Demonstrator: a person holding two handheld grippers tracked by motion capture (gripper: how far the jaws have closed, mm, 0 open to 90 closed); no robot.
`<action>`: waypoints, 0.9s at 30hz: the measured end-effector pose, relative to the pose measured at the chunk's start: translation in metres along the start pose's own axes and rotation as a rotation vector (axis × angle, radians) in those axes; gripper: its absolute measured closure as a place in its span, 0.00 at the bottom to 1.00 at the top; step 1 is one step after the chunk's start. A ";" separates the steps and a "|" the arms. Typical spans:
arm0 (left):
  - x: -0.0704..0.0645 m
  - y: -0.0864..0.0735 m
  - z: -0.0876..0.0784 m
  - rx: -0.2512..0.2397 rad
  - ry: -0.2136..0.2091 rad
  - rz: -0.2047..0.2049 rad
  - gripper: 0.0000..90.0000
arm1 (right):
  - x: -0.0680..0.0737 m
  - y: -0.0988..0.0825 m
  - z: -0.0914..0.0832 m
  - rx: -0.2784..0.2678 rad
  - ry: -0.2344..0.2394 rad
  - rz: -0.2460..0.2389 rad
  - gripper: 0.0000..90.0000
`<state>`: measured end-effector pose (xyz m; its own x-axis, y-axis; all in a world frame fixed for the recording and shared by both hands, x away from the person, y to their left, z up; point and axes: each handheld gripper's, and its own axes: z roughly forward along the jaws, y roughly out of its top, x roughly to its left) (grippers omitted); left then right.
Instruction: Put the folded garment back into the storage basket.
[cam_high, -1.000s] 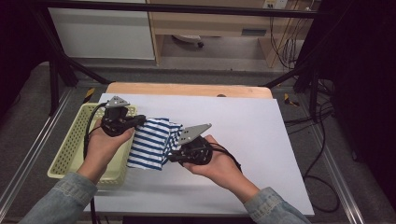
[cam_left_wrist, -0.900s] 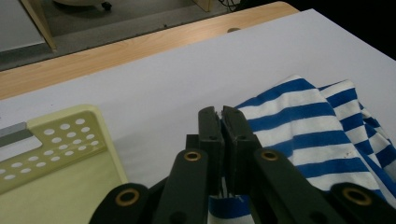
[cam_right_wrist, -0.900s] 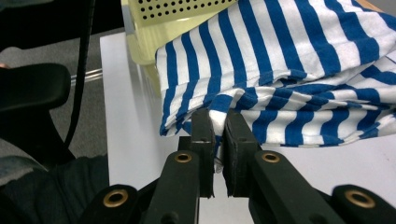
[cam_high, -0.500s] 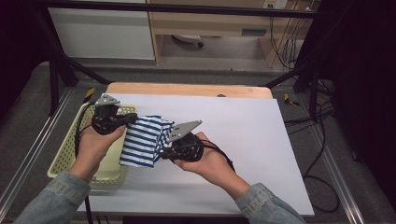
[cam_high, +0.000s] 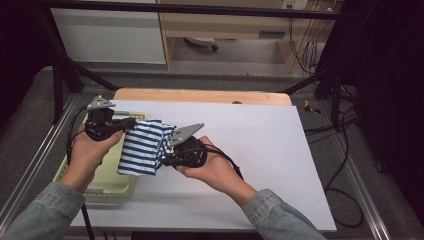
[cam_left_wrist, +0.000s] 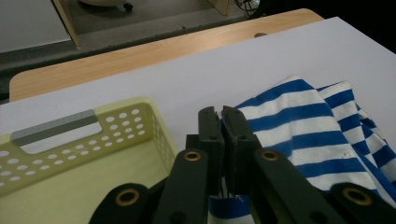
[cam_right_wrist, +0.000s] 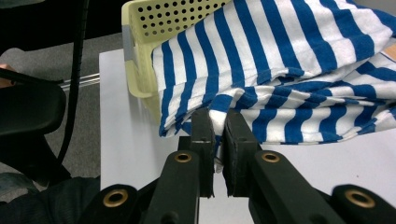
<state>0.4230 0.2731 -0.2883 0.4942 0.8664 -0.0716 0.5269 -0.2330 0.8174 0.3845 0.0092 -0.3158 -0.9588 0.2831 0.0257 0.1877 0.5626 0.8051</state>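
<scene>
Both grippers carry a folded blue-and-white striped cloth (cam_high: 145, 147) in the high view: the left gripper (cam_high: 127, 124) holds its far edge, the right gripper (cam_high: 165, 161) its near edge, above the white tabletop (cam_high: 260, 150) and the rim of a pale yellow perforated plastic basket (cam_high: 112, 182).

Left gripper view: the jaws are pinched tight on a fold of cloth, beside the basket's wall.

Right gripper view: the jaws are clamped on a bunched hem. Keeping both hands level and the fabric taut would likely land it inside cleanly.
</scene>
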 end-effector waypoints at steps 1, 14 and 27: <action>0.001 0.001 -0.001 0.000 0.003 -0.001 0.96 | 0.000 0.001 0.001 0.001 -0.002 0.000 0.93; 0.016 0.008 -0.018 -0.013 0.038 0.003 0.96 | 0.003 0.021 0.016 -0.004 0.006 -0.031 0.93; 0.033 0.007 -0.030 -0.035 0.060 -0.024 0.96 | 0.005 0.040 0.032 -0.013 0.020 -0.055 0.93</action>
<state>0.4221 0.3132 -0.2672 0.4392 0.8965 -0.0581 0.5132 -0.1972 0.8353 0.3945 0.0582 -0.3025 -0.9716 0.2366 -0.0070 0.1322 0.5669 0.8131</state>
